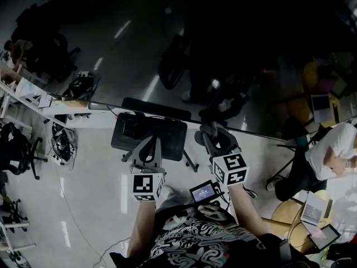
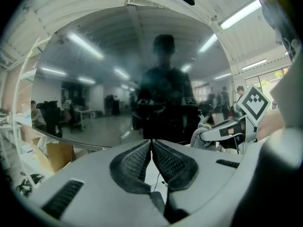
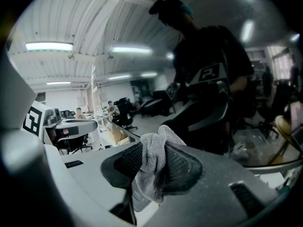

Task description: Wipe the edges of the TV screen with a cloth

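Observation:
The TV screen [image 1: 167, 49] is a large dark glossy panel ahead of me, mirroring the room; its lower edge [image 1: 251, 132] runs across the head view. My left gripper [image 1: 149, 143] is shut and empty, its pads [image 2: 137, 162] meeting tip to tip just short of the screen [image 2: 94, 79]. My right gripper [image 1: 213, 132] is shut on a grey cloth [image 3: 154, 167] bunched between its pads and sticking out past the tips. It is close to the screen [image 3: 213, 79], which shows my reflection. The two grippers are side by side near the lower edge.
The TV's black stand base [image 1: 167, 133] lies on the floor under the grippers. Office chairs [image 1: 19, 149] and a cable bundle [image 1: 62, 144] are to the left. At the right a person in a white shirt [image 1: 329, 149] sits by desks with laptops [image 1: 323, 236].

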`<state>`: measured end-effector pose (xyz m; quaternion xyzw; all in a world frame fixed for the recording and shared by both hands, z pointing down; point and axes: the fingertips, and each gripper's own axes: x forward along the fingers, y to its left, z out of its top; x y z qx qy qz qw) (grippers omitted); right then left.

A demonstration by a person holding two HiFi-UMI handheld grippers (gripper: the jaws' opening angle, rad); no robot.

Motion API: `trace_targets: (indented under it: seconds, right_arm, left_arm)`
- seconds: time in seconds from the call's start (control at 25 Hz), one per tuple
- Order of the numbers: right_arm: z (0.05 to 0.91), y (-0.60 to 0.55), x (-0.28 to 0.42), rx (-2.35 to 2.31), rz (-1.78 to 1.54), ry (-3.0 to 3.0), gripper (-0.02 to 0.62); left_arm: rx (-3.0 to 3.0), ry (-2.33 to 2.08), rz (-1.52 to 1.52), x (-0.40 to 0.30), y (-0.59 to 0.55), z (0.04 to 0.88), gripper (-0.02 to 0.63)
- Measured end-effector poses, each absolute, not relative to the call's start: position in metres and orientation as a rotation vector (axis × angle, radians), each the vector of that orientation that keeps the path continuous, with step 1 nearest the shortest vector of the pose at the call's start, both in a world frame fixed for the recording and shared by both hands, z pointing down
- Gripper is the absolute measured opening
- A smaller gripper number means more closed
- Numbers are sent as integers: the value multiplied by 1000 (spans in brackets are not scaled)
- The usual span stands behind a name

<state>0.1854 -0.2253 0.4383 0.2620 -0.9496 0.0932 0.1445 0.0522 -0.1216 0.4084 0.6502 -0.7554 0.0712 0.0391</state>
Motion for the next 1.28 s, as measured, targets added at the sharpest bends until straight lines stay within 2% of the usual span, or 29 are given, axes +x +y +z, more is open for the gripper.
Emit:
trace_targets:
  seconds: [1.28]
  right_arm:
    - [442,-196,64,698,212,-2711,141]
  left_arm:
    - [1880,-2358,146,-74,-75,427,22]
